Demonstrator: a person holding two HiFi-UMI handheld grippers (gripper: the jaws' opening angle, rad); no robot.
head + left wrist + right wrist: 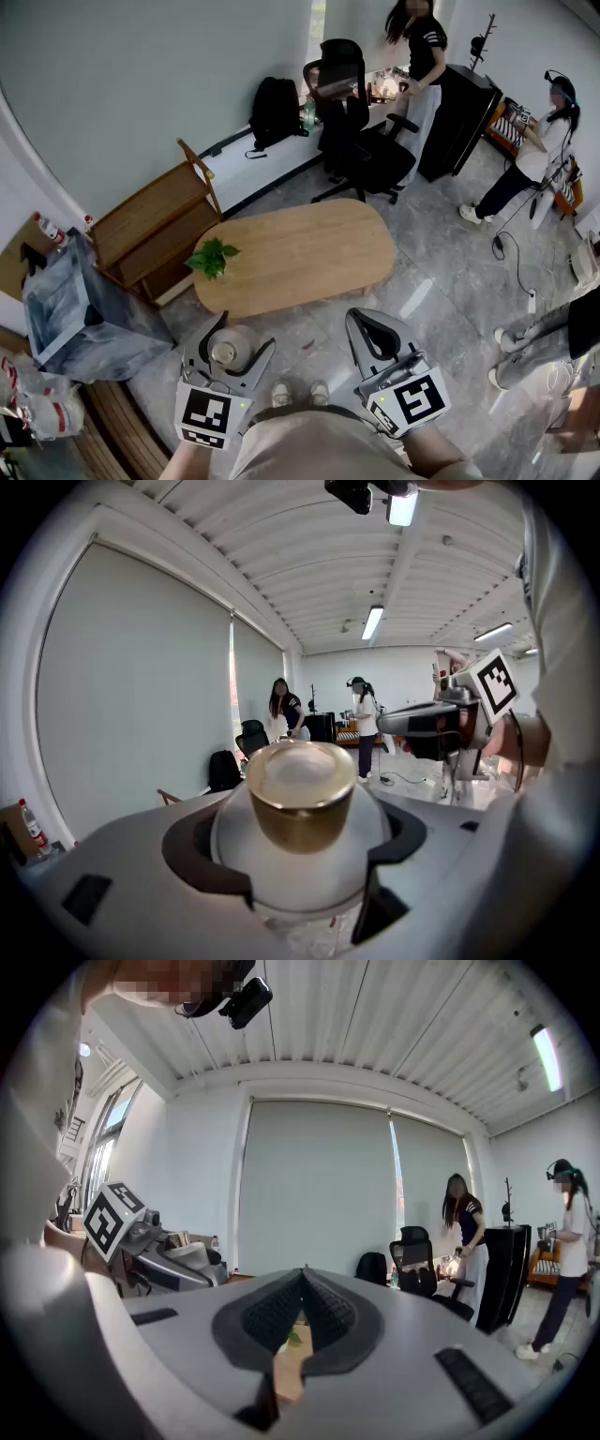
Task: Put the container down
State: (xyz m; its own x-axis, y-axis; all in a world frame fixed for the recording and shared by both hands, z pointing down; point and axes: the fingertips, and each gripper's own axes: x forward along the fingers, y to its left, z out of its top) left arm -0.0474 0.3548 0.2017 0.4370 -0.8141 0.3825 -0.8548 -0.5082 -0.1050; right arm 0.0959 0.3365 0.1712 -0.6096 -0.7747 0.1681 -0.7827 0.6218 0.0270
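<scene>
Left gripper (234, 337) at 7 o'clock in the head view, smooth grey fingers (202, 850) spread wide and pressed from both sides on the container (225, 354). Squat, round-shouldered, milky-white body cradled in the dark curved pads; short cylindrical cap (300, 803) of glossy gold with a pale top, pointing up and away from the camera. Held in the air over the floor (441, 272) of grey, marbled, faintly shiny tiles, just short of the 6 o'clock edge of the bench (309, 253) and not touching it. Right gripper (367, 323) at 5 o'clock, level with the left and apart from it, fingers (328, 1312) brought together with nothing between them, dark ridged pads meeting along a thin seam. Bench itself a long oval of light wood with visible grain, bare but for a small leafy green plant (212, 256) at its 9 o'clock end. Slatted wooden shelf unit (155, 230) beyond that end, tilted against the wall. Black mesh-backed office chair (356, 141) and black backpack (275, 111) at 12 o'clock; two people (422, 56) standing at 1 and 2 o'clock.
</scene>
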